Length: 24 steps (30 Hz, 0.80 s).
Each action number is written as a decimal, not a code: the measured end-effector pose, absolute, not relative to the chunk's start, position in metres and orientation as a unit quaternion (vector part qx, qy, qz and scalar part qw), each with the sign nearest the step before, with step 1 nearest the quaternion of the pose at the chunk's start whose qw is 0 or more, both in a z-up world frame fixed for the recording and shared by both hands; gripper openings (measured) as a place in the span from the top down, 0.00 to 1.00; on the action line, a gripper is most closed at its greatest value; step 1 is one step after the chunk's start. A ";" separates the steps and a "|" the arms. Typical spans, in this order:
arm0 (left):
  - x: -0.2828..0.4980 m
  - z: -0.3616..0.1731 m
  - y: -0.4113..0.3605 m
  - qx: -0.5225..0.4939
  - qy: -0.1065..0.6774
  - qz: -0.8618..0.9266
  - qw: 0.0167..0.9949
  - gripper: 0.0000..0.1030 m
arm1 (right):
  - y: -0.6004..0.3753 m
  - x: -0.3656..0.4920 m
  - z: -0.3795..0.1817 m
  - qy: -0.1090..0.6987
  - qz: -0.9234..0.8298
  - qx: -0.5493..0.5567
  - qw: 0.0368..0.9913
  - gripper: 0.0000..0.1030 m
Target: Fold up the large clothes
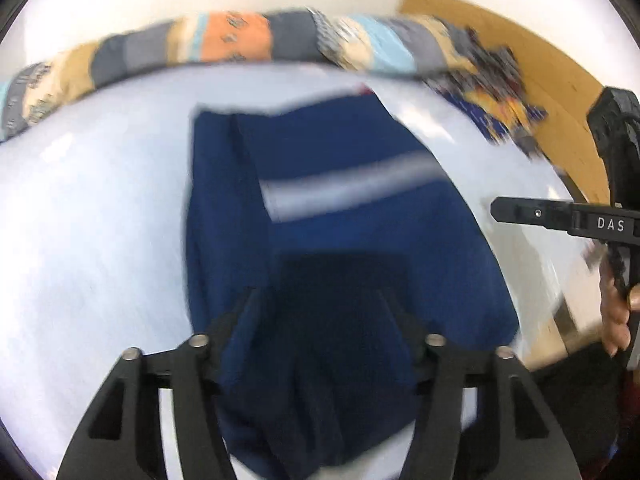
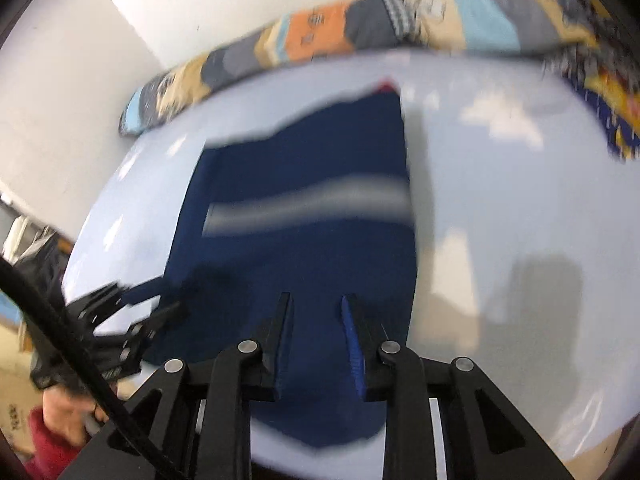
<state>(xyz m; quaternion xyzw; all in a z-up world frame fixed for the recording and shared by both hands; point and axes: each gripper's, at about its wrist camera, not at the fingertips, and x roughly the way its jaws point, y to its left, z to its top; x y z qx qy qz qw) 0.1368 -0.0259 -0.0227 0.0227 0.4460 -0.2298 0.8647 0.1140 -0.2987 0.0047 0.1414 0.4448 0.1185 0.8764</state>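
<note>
**Navy garment bunched between both grippers on the bed**

Where the left gripper (image 1: 320, 320) stands fairly wide, dark folds of the navy garment (image 1: 340, 152) fill the gap; whether its pads press is blurred. The right gripper (image 2: 316, 320) is set narrow, cloth between its fingers (image 2: 352, 332), grip unclear. The garment, with a pale stripe (image 2: 304, 204), lies on the light-blue sheet (image 2: 500, 184), a patchwork quilt (image 1: 240, 38) beyond.
</note>
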 end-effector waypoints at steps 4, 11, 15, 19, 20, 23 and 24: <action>0.188 -0.016 -0.037 0.007 0.442 -0.190 0.877 0.31 | -0.296 0.175 0.010 0.428 0.087 0.136 0.889 0.74; 0.266 -0.042 -0.065 0.018 0.470 -0.138 0.872 0.27 | -0.286 0.269 -0.017 0.450 0.057 0.142 0.880 0.73; 0.290 -0.087 -0.061 0.022 0.523 -0.111 0.844 0.09 | -0.289 0.306 -0.064 0.506 0.056 0.166 0.845 0.73; 0.293 -0.080 -0.046 -0.035 0.530 -0.124 0.838 0.11 | -0.296 0.309 -0.059 0.503 0.068 0.176 0.844 0.74; 0.289 -0.073 -0.045 -0.030 0.523 -0.124 0.843 0.11 | -0.296 0.303 -0.050 0.493 0.071 0.169 0.850 0.74; 0.266 -0.041 -0.041 -0.033 0.493 -0.143 0.858 0.11 | -0.300 0.282 -0.024 0.474 0.071 0.168 0.862 0.73; 0.259 -0.033 -0.039 -0.036 0.485 -0.148 0.861 0.11 | -0.300 0.272 -0.016 0.464 0.072 0.164 0.868 0.73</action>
